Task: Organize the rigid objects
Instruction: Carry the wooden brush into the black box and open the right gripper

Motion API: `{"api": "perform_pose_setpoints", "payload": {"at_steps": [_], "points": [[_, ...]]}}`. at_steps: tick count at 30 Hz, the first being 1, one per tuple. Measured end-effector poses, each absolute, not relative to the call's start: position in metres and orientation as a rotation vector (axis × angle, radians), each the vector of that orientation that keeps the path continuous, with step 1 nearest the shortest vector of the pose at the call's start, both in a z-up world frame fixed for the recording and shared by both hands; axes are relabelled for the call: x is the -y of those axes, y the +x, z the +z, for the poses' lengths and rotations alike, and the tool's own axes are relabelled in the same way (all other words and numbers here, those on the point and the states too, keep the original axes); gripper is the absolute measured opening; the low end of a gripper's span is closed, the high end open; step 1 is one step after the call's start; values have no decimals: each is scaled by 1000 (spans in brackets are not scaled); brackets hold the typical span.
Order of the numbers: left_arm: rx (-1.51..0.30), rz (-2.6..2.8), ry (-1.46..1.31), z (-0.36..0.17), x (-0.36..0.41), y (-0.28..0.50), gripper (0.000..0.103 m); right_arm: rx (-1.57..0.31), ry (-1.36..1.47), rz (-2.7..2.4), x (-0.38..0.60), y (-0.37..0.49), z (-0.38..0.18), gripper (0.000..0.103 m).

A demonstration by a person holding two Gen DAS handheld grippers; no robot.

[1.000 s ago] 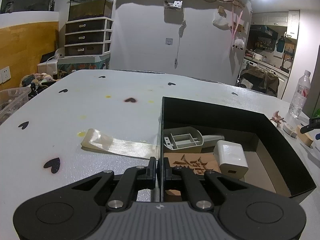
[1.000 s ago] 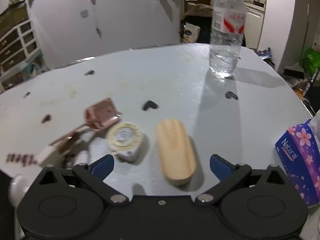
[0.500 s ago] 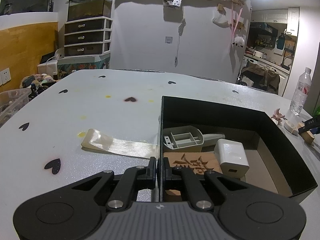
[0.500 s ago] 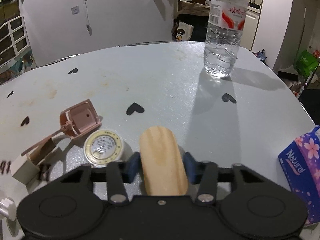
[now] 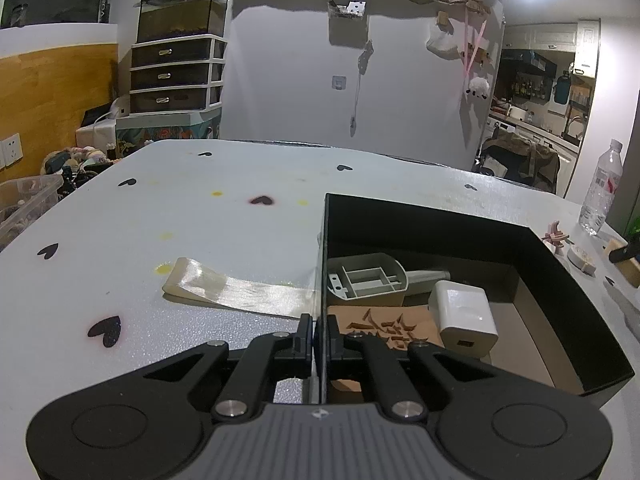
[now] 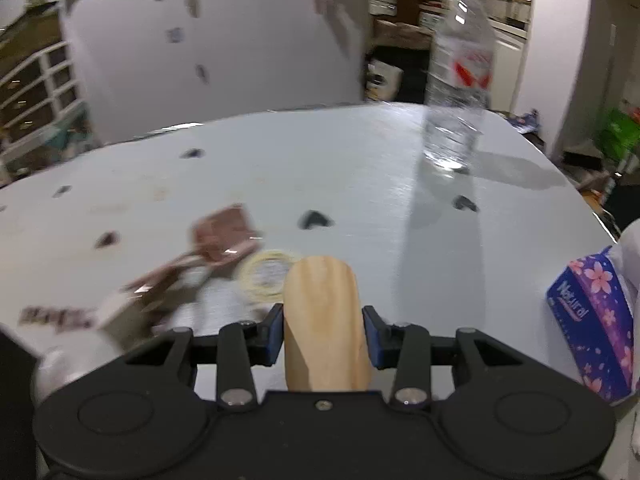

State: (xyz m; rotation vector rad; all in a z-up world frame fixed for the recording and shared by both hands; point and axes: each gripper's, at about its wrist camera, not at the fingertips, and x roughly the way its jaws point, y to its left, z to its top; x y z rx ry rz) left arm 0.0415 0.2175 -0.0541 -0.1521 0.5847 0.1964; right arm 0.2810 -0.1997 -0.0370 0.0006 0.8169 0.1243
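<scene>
From the right wrist we see what the left wrist barely catches: our right gripper (image 6: pixel 323 334) clamped on the wooden block (image 6: pixel 325 322), its blue pads pressing the block's two long sides after the jaws have just been closing around it. The block's long axis runs straight away from the camera along the fingers, rounded end pointing forward toward the far side of the table (image 6: pixel 360 176). Just beside the block, to its left in this view, lie a round tape roll (image 6: pixel 264 276) and a brown plastic piece (image 6: pixel 224 234); a water bottle (image 6: pixel 458 92) stands well beyond it, and a tissue pack (image 6: pixel 592 320) sits off to its right. This view is blurred.

Only the left wrist shows the black box (image 5: pixel 552 280). Our left gripper (image 5: pixel 319 332) is pinched shut on the box's near left wall. Inside the box lie a white charger (image 5: pixel 464 316), a grey scoop (image 5: pixel 368 280) and a brown card (image 5: pixel 384 324).
</scene>
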Motion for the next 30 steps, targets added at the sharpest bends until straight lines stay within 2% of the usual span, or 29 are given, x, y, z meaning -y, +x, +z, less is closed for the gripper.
{"api": "perform_pose_setpoints", "payload": {"at_steps": [16, 23, 30], "points": [[-572, 199, -149, -53, -215, 41, 5, -849, 55, 509, 66, 193, 35, 41], [-562, 199, -150, -54, -215, 39, 5, -955, 6, 442, 9, 185, 20, 42], [-560, 195, -150, -54, -216, 40, 5, -969, -71, 453, -34, 182, 6, 42]]}}
